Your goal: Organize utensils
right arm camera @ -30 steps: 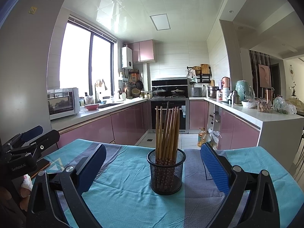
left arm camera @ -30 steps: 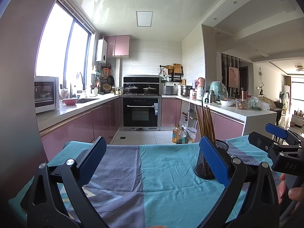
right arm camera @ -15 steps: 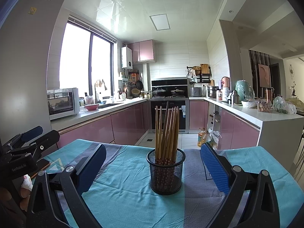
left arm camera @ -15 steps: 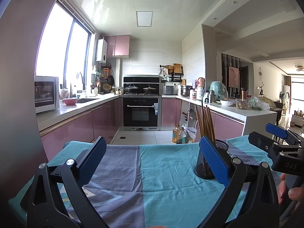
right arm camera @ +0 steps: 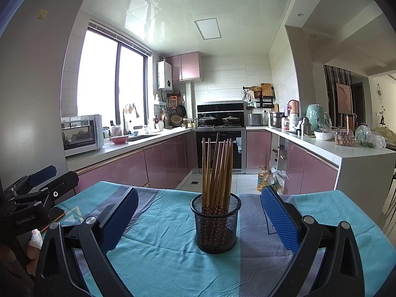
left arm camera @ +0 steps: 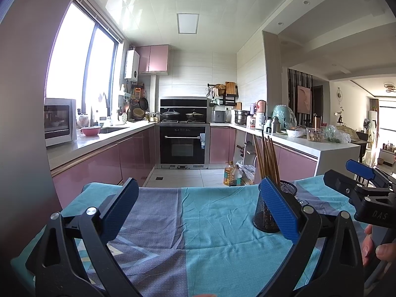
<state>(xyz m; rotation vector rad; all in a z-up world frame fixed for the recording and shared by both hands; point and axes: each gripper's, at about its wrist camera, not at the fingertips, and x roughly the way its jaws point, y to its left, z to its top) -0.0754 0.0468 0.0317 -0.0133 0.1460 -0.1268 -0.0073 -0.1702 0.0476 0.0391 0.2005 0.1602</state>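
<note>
So the chopsticks (right arm camera: pixel 217 173) are all standing upright in the black mesh holder (right arm camera: pixel 215 224), which sits on the teal and grey cloth (right arm camera: pixel 158 247) covering the surface, right in the lower middle of the right wrist view. From the left wrist view the same holder (left arm camera: pixel 267 212) shows at lower right, partly hidden behind one blue finger pad.

Both tools look idle. The right gripper (right arm camera: pixel 199 219) has its fingers spread wide with nothing between the pads; the holder is framed in the gap but sits further out, not touched. The left gripper (left arm camera: pixel 198 205) is spread wide too, with only bare cloth ahead of it. You can spot the other gripper at the edge of each view, so they're side by side, well apart from each other.

As for progress, my read is it's pretty much finished. I can't see a single loose utensil lying on the cloth in either view, and everything that counts as a utensil here is already bundled in the holder. If anything's left, it's maybe straightening the bundle, since a couple of sticks lean a bit. I can't tell if more utensils exist outside the frames.
</note>
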